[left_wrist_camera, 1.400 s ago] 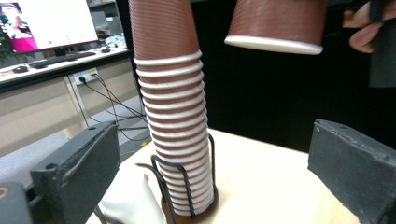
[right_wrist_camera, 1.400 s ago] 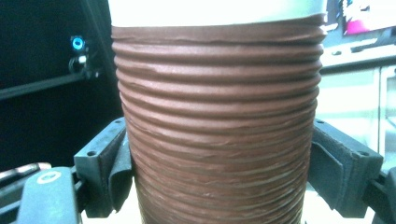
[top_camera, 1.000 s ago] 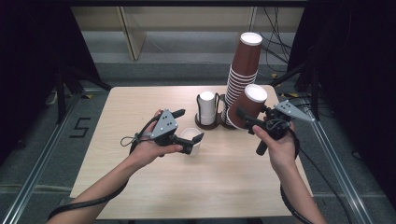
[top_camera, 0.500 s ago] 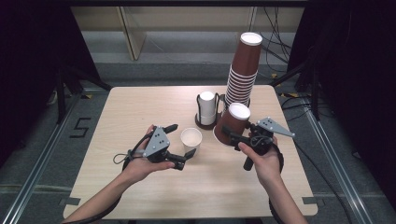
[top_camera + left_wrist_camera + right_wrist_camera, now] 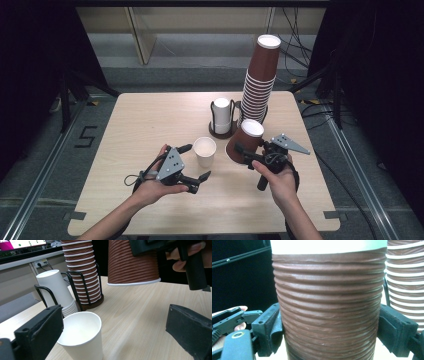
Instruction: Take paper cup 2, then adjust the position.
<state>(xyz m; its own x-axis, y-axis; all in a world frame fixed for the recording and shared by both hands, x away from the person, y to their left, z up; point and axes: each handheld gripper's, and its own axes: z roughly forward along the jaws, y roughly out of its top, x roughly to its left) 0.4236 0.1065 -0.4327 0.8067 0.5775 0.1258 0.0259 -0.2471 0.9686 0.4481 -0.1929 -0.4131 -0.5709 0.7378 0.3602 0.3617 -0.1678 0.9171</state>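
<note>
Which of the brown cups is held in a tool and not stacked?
The single brown cup clamped in the right tool, tilted; the other brown cups sit nested in the tall stack.

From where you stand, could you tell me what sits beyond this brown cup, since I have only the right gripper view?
Observer: A single white cup stands upright and empty on the table, just ahead of the left tongs.
Operator: Are those tongs holding it?
Observer: No, they are open, and the cup stands clear of them.
Operator: And is my brown cup upright?
Observer: The brown cup is tilted, its white mouth turned up and away from you, gripped by the right tongs.
</note>
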